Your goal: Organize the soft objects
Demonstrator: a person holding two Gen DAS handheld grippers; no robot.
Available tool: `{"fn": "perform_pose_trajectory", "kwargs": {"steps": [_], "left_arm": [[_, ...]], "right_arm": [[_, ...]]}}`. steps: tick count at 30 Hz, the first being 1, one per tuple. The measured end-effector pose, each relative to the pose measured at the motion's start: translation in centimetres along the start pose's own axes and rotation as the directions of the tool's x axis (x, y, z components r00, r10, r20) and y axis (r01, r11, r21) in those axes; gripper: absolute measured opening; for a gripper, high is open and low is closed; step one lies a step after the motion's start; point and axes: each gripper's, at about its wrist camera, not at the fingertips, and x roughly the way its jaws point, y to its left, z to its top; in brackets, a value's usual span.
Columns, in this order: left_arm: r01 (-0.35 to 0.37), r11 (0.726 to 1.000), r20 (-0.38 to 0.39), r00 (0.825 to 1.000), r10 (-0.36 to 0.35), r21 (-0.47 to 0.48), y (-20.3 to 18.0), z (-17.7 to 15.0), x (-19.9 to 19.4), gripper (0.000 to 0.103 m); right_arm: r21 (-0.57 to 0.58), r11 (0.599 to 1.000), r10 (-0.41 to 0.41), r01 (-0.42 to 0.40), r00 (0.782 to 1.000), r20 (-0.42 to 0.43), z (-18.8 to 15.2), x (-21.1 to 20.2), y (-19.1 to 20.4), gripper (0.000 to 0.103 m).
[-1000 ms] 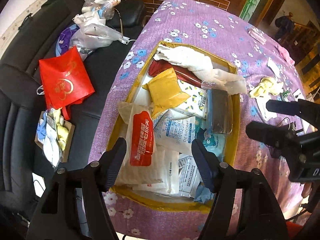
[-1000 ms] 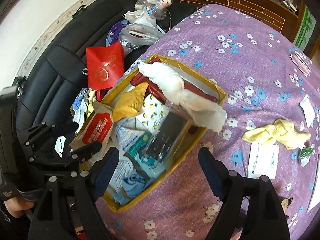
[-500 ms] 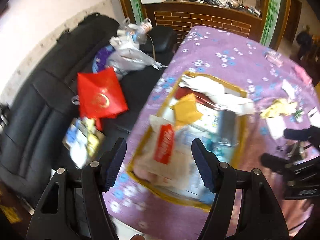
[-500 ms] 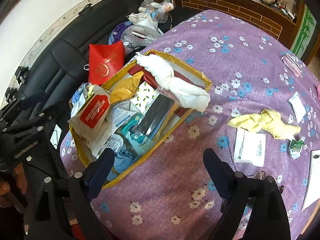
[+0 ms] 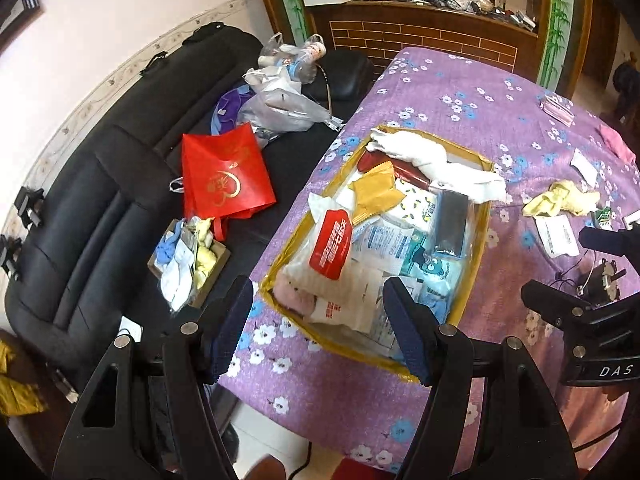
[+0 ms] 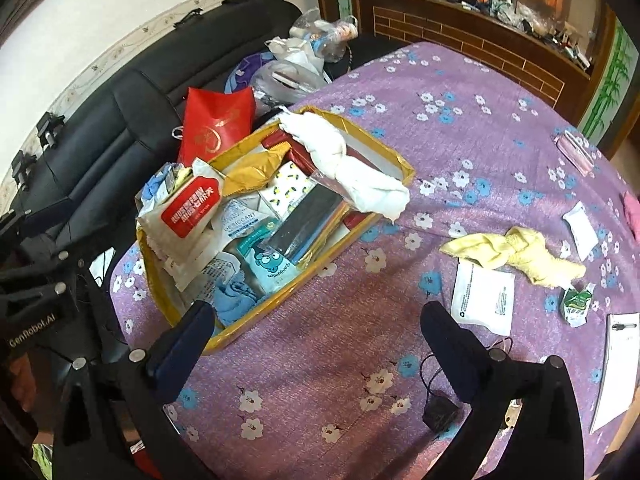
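Far left, one black sofa (image 5: 80, 208) carrying one red bag (image 5: 224, 176), a heap of plastic bags (image 5: 280, 108) too tangled to count, and one small cardboard box (image 5: 188, 264) of rolled cloths, its contents a jumble. Next, the left gripper (image 5: 316, 332) hangs above the near edge of the table (image 6: 340, 380), partly open, nothing between its fingers. Just beyond it, one yellow box (image 6: 404, 168) crammed full: one white towel (image 6: 348, 164) draped over its far rim, one yellow packet (image 5: 376, 196), one wipes pack with a red label (image 6: 188, 208), one dark flat pouch (image 5: 450, 220), one blue cloth (image 6: 236, 300) at the near corner, one pink cloth (image 5: 296, 300) half buried. The packets underneath overlap too much to count. Moving right, the right gripper (image 6: 320, 340) is over bare tablecloth, jaws opening wide, holding nothing. One yellow towel (image 6: 516, 252) lies loose on the table, well apart from the box, beside one white sachet (image 6: 484, 296) and one crumpled green wrapper (image 6: 576, 304). One paper sheet (image 6: 616, 368) is cut off at the right edge
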Motion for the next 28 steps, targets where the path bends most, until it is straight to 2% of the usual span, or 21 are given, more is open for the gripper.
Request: {"fn": "perform_pose_trajectory", "kwargs": {"steps": [4, 12, 19, 24, 28], "left_arm": [[0.020, 0.999, -0.014, 1.000, -0.020, -0.031, 0.1, -0.3, 0.0, 0.069], [0.039, 0.999, -0.048, 0.998, -0.040, -0.024, -1.0, -0.4, 0.5, 0.069], [0.087, 0.996, -0.067, 0.994, -0.089, -0.034, -1.1, -0.2, 1.3, 0.069], [0.145, 0.988, -0.083, 0.985, -0.150, -0.056, -1.1, 0.1, 2.2, 0.069], [0.170, 0.985, -0.095, 0.980, -0.173, -0.034, -2.1, 0.3, 2.8, 0.069]], "right_arm": [[-0.015, 1.000, 0.007, -0.007, 1.000, 0.007, -0.2, -0.3, 0.2, 0.103], [-0.016, 1.000, 0.009, -0.009, 1.000, 0.005, -0.5, -0.5, 0.4, 0.103], [-0.008, 1.000, 0.000, 0.000, 1.000, 0.002, -0.5, -0.5, 0.4, 0.103], [0.005, 1.000, -0.005, 0.005, 1.000, -0.001, -0.4, -0.4, 0.4, 0.103], [0.022, 1.000, -0.011, 0.010, 1.000, 0.006, -0.7, -0.8, -0.1, 0.103]]}}
